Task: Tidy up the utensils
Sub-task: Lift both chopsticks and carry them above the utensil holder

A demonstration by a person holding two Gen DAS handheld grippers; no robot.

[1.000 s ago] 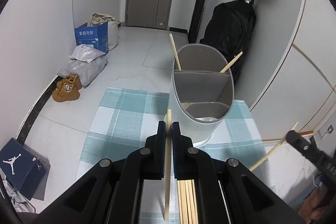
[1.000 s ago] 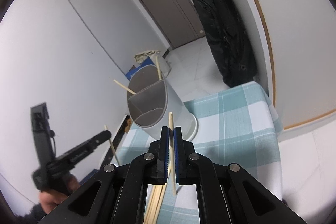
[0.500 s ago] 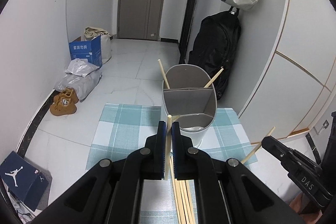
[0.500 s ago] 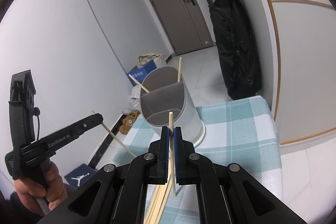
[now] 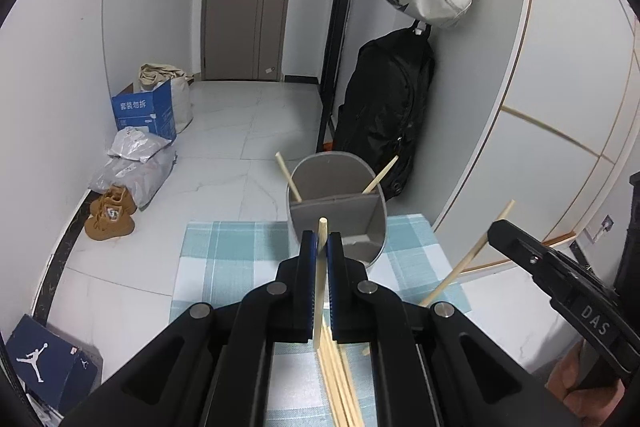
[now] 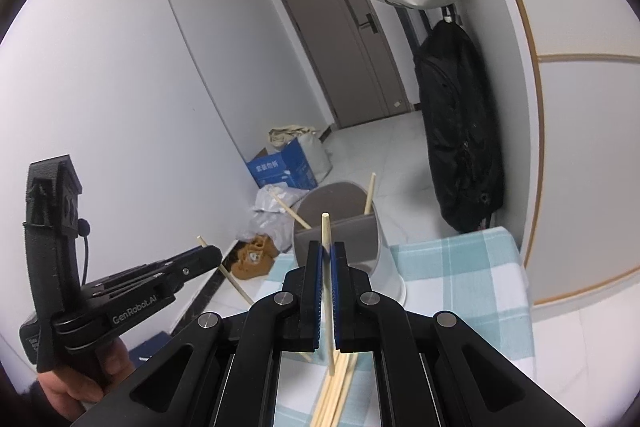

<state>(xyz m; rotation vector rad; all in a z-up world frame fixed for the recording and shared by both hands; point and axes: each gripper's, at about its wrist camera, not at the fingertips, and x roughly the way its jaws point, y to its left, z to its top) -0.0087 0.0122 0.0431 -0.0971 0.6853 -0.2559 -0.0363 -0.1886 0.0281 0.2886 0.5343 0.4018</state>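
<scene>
both hand-held grippers have come up off the table since the earlier frames, and the holder now sits lower and further off in both wrist views.

left hand-held gripper [image 5: 319, 247] is clamped on one chopstick [image 5: 319, 279], stick roughly upright between the pads, tip poking above them. right hand-held gripper [image 6: 327, 259] is clamped on its own chopstick [image 6: 327, 291], same pose. the loose chopsticks [image 5: 338, 379] lie bundled on the checked cloth [image 5: 224, 259] at the near edge of the table, below both grippers.

the divided holder [image 5: 340, 215] stands at the far edge of the cloth. two chopsticks already lean in its far compartment [image 5: 332, 179], one each side. near compartment contents: can't tell.

step looks like carry: picked, lifted, not yet over the holder.

next you need to bring each stick over the rim of the far compartment, lower end first, keep it near vertical, and release only once the lower end is inside. watch the two grippers don't cross over the opening.
</scene>
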